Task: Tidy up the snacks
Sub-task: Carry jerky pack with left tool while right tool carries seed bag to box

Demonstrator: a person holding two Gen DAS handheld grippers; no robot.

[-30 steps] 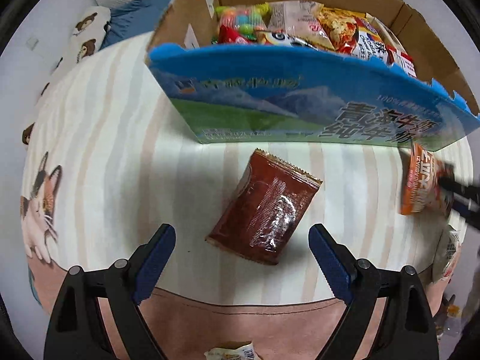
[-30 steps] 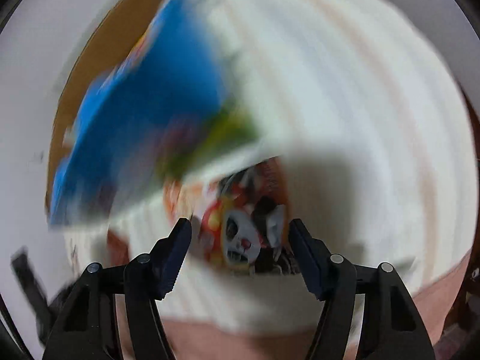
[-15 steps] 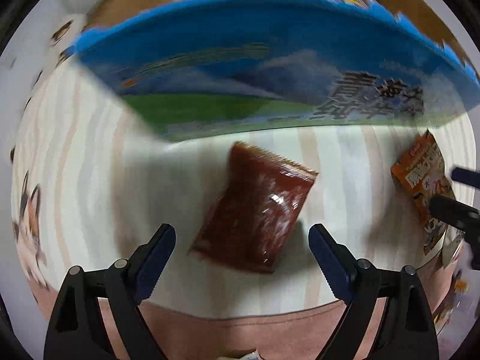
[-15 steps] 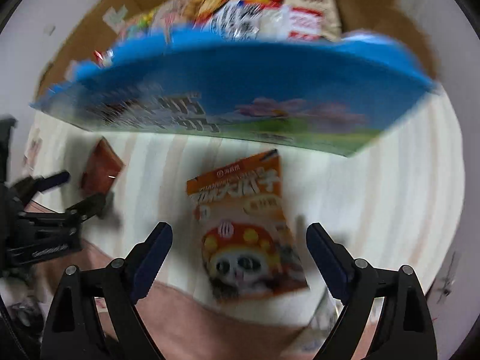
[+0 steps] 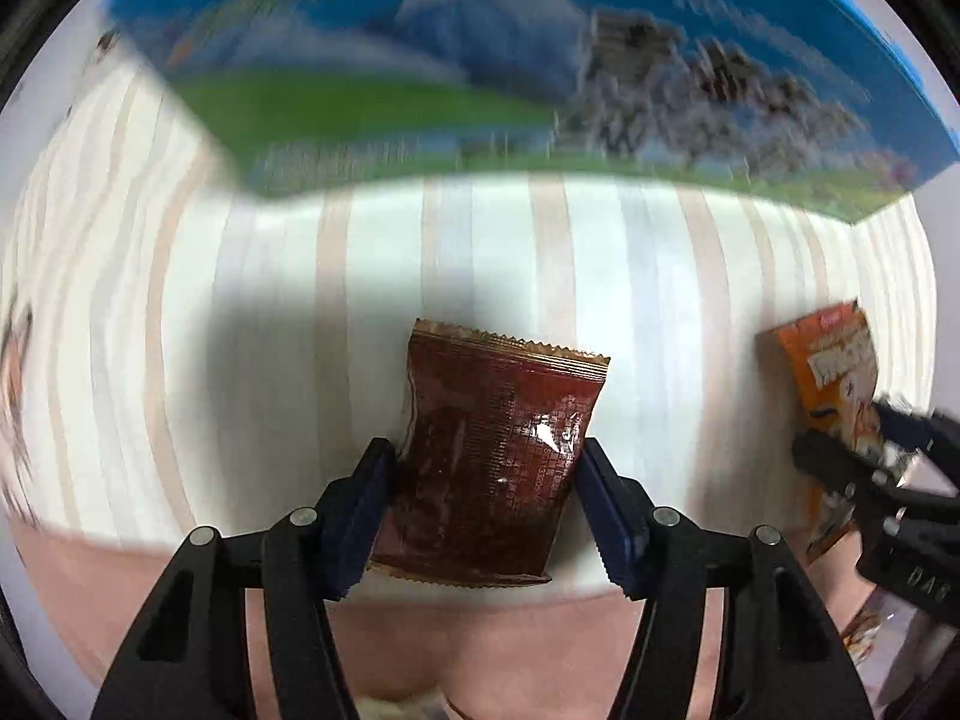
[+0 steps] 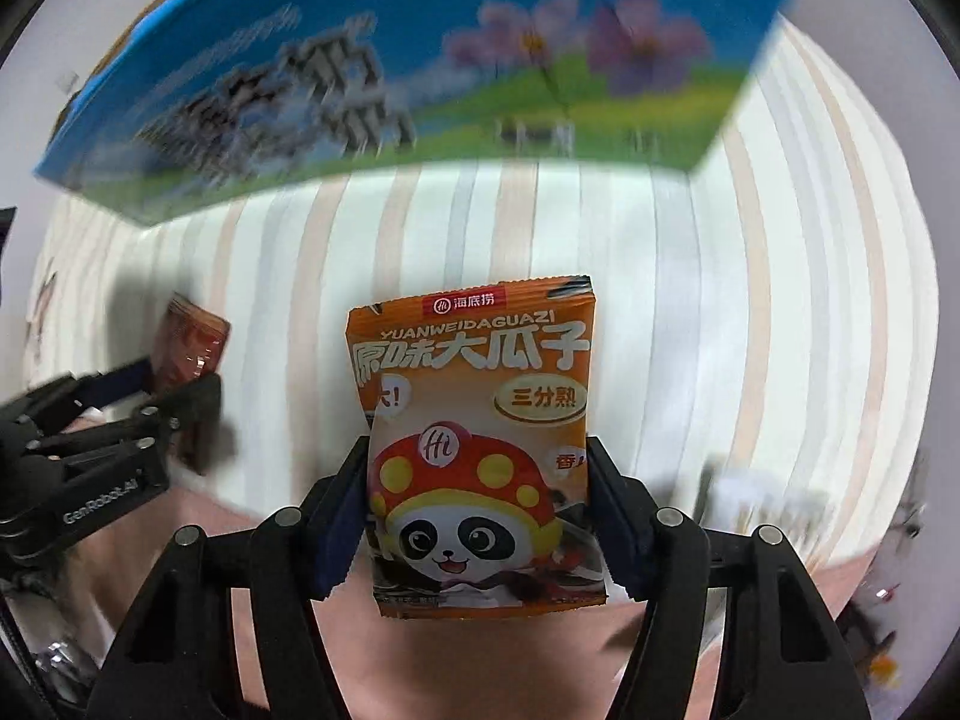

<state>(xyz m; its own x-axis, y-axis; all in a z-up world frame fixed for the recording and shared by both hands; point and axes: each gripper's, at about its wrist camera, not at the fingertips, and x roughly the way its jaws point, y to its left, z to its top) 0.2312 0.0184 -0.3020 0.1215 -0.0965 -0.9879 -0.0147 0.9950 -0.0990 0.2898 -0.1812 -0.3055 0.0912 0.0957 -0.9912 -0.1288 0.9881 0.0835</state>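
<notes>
My left gripper (image 5: 487,507) is shut on a dark red snack packet (image 5: 493,459), with both blue pads pressing its sides on the striped cloth. My right gripper (image 6: 477,519) is shut on an orange snack packet with a panda picture (image 6: 480,438). In the left wrist view the orange packet (image 5: 831,381) and the right gripper (image 5: 894,468) show at the far right. In the right wrist view the red packet (image 6: 192,348) and the left gripper (image 6: 174,402) show at the left. The blue printed cardboard box (image 5: 510,66) stands just beyond both packets.
The box's blue side (image 6: 420,66) fills the top of both views. A striped cloth (image 5: 660,300) with a pink border (image 5: 510,642) covers the surface. Something pale and blurred (image 6: 762,498) lies at the right edge of the cloth.
Both grippers moved forward over their packets and closed on them. They were open half a second ago. The box now looms closer in both views.
</notes>
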